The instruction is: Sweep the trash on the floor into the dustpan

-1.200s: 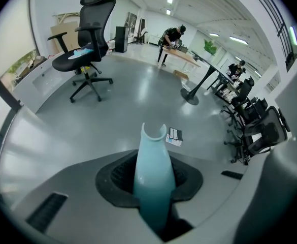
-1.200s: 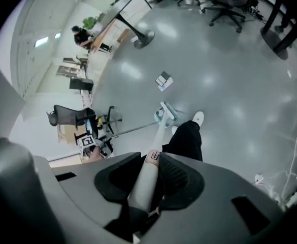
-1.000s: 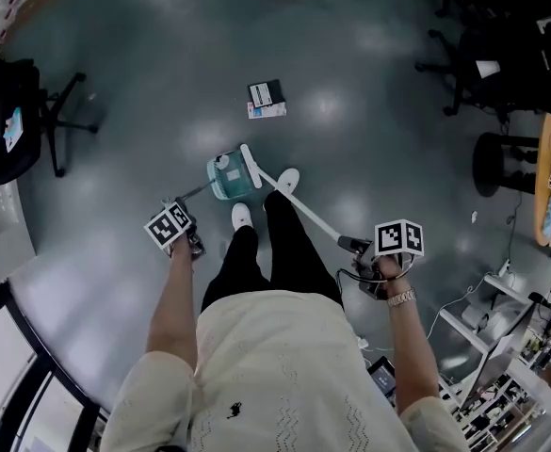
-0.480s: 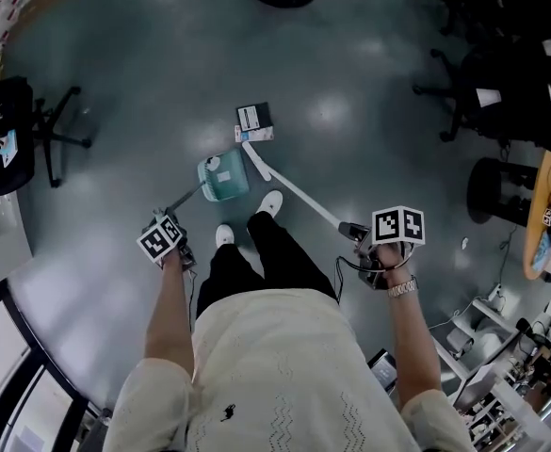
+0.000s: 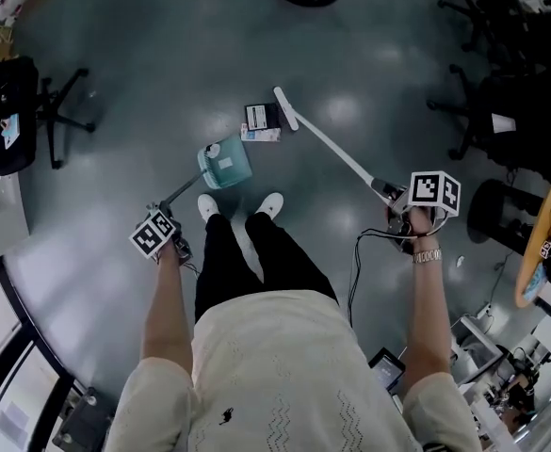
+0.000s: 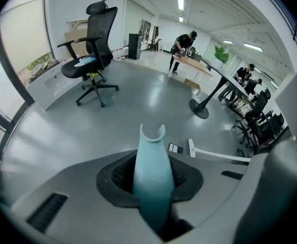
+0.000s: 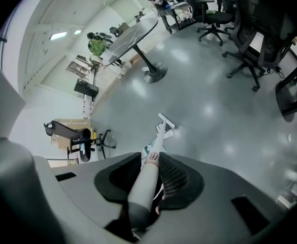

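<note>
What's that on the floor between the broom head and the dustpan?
A small flat black-and-white packet lies there, close beside the broom head, with the dustpan on its other side. The head view shows it best.

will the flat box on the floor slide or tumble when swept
The box lies flat on the glossy floor, so it should probably slide, not roll. It looks thin and light, so a hard broom stroke might skid it past the dustpan.

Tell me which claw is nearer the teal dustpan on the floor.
Left. The left claw, shut on the dustpan handle, sits close behind the dustpan; the right claw, shut on the broom handle, is much farther off to its right.
</note>
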`<action>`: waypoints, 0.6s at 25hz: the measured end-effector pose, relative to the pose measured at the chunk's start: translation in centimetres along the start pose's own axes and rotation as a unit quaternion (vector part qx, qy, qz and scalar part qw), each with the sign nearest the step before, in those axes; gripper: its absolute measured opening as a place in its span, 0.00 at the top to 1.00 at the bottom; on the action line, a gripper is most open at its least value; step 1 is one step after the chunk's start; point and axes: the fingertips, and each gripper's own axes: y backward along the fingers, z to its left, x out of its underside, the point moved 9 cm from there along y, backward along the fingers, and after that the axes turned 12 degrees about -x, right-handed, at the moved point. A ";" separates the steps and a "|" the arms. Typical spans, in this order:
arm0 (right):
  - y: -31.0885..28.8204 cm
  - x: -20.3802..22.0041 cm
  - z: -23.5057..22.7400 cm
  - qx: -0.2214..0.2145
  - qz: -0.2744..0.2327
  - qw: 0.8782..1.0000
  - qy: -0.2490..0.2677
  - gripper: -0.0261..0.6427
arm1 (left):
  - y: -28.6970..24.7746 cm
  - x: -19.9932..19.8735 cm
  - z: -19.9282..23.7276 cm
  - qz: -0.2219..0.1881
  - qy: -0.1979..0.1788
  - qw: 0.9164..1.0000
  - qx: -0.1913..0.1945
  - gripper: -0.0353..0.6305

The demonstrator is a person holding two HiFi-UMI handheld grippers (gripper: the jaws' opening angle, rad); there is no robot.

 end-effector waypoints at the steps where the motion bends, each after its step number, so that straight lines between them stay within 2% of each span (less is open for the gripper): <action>1: -0.3 -0.9 -0.1 0.003 -0.006 1.000 0.003 0.78 | -0.2 -0.2 0.4 0.002 0.009 1.000 -0.003 0.81; 4: -1.6 -3.2 -0.1 0.022 -0.017 0.999 0.020 0.78 | -1.1 -1.5 1.5 0.006 0.030 0.999 -0.012 0.80; 8: -4.8 -3.9 1.0 0.073 -0.001 0.994 0.078 0.78 | -2.4 -3.3 2.0 0.015 0.031 0.999 -0.018 0.80; 12: -8.8 -1.2 4.2 0.135 0.053 0.974 0.173 0.78 | -4.1 -5.1 1.6 0.019 0.016 0.999 -0.021 0.80; 15: -11.2 2.0 5.6 0.148 0.095 0.962 0.209 0.78 | -4.7 -5.8 1.0 0.026 0.021 0.999 -0.030 0.80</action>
